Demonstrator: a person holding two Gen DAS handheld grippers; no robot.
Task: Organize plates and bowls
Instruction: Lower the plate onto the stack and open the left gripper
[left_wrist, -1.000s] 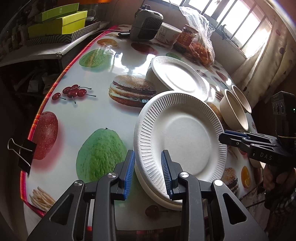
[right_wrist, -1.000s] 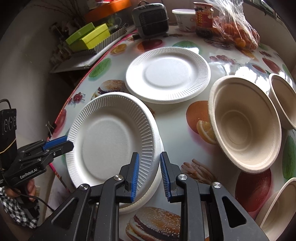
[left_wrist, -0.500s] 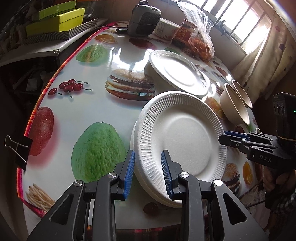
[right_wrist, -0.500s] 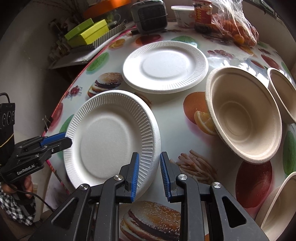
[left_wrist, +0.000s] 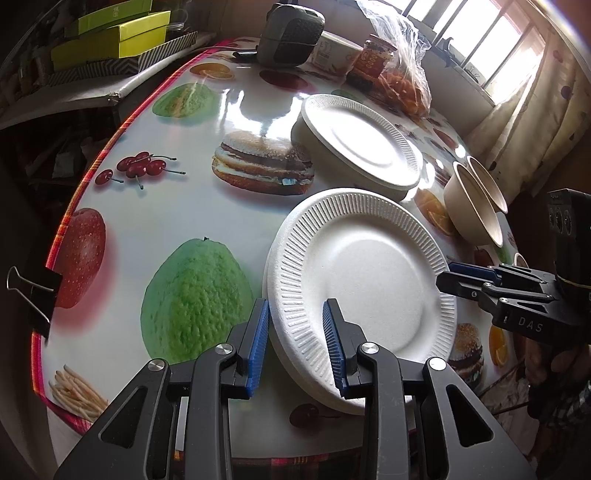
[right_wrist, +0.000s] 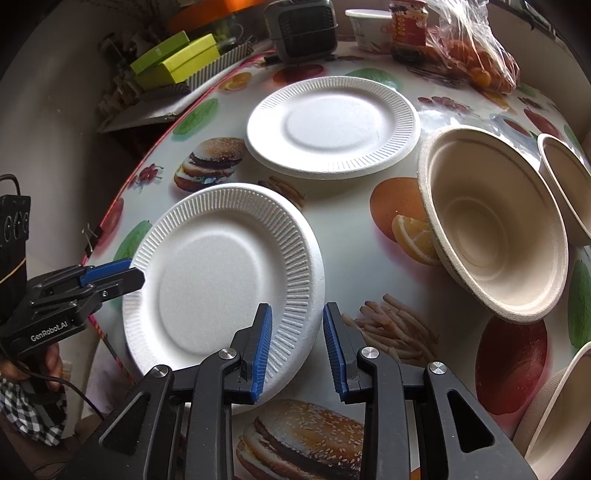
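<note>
A white foam plate (left_wrist: 369, 273) lies on top of a stack of like plates at the table's near edge. My left gripper (left_wrist: 295, 308) is shut on the plate's ribbed rim, one pad outside the edge and one inside. My right gripper (right_wrist: 298, 308) straddles the opposite rim of the same plate (right_wrist: 218, 273). Its jaws are opening, and a gap shows between the outer pad and the edge. Each gripper shows in the other's view: the right gripper (left_wrist: 448, 275), the left gripper (right_wrist: 123, 275). A second white plate (right_wrist: 332, 125) sits further back. Beige bowls (right_wrist: 491, 221) stand to the right.
The fruit-print table (left_wrist: 184, 129) carries a dark heater (left_wrist: 291, 33), a jar (left_wrist: 369, 59) and a bag of oranges (left_wrist: 402, 74) at the back. Green boxes (left_wrist: 110, 37) sit on a side shelf. A binder clip (left_wrist: 33, 291) grips the table's left edge. More bowls (right_wrist: 569, 184) crowd the right.
The top plate, held tilted above the stack a second ago, has come down flat onto it. The right gripper's jaws have widened off its rim. The left gripper kept still.
</note>
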